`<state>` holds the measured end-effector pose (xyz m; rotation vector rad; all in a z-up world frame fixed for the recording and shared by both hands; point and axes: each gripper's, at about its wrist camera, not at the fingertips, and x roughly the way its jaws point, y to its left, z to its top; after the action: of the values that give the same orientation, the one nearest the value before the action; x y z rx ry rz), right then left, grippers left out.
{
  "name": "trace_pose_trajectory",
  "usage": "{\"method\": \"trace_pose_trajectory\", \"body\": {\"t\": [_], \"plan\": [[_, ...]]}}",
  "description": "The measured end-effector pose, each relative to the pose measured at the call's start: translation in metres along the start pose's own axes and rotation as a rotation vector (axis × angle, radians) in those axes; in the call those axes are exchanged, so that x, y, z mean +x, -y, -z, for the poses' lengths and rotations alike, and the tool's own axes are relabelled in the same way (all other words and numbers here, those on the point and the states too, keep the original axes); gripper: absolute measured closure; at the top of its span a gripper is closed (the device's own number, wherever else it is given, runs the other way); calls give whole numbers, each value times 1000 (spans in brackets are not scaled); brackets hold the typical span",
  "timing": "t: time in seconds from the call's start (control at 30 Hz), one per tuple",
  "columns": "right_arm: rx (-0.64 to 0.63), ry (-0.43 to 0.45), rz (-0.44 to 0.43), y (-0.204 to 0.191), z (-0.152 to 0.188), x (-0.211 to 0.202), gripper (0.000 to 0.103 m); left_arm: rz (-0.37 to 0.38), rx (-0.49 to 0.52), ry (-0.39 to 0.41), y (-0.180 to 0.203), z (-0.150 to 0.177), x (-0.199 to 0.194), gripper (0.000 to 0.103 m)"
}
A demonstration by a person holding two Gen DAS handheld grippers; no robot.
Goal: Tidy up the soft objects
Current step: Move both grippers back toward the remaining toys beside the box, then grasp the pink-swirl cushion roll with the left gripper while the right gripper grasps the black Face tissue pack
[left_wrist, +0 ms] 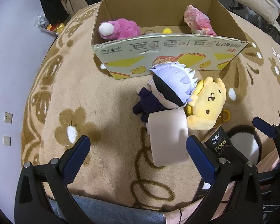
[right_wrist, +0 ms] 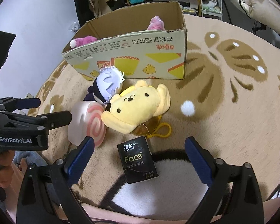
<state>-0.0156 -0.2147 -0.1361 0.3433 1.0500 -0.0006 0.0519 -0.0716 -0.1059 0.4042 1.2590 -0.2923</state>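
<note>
Your open brown cardboard box [left_wrist: 169, 56] sits at the far edge of the tan flower-patterned rug [left_wrist: 84, 97], holding a pink plush toy [left_wrist: 117, 29], a small yellow ball [left_wrist: 167, 30] and a pink plastic-wrapped bundle [left_wrist: 197, 20]. Just before it lie a white-haired doll [left_wrist: 169, 85], a yellow plush dog [right_wrist: 138, 106], a pink swirl cushion [right_wrist: 87, 123] and a black tissue pack [right_wrist: 137, 162]. Your left gripper [left_wrist: 138, 151] and right gripper [right_wrist: 139, 155] both gape wide, holding nothing.

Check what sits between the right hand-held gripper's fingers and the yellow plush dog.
A black "Face" tissue pack lies on the carpet between the open right hand-held gripper and the yellow plush dog, seen in the right wrist view.
</note>
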Motion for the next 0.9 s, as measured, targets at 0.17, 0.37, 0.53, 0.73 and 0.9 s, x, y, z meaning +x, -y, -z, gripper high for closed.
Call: {"method": "trace_pose_trajectory", "body": {"t": [0.17,0.37,0.53,0.73,0.9], "plan": [[16,-10,-8,3,0,1,2,-3,12,-3,2,-2,2,1],[43,-38,-19,8,0,6,2,2,15,-8,5,-5,4,1],[50,-53,-23,10,1,10,2,5,17,-28,7,-5,10,1],[51,-82,-11,10,2,14,2,24,18,-61,9,-6,21,1],[45,-94,-1,9,3,17,2,43,10,-84,6,-5,30,1]]}}
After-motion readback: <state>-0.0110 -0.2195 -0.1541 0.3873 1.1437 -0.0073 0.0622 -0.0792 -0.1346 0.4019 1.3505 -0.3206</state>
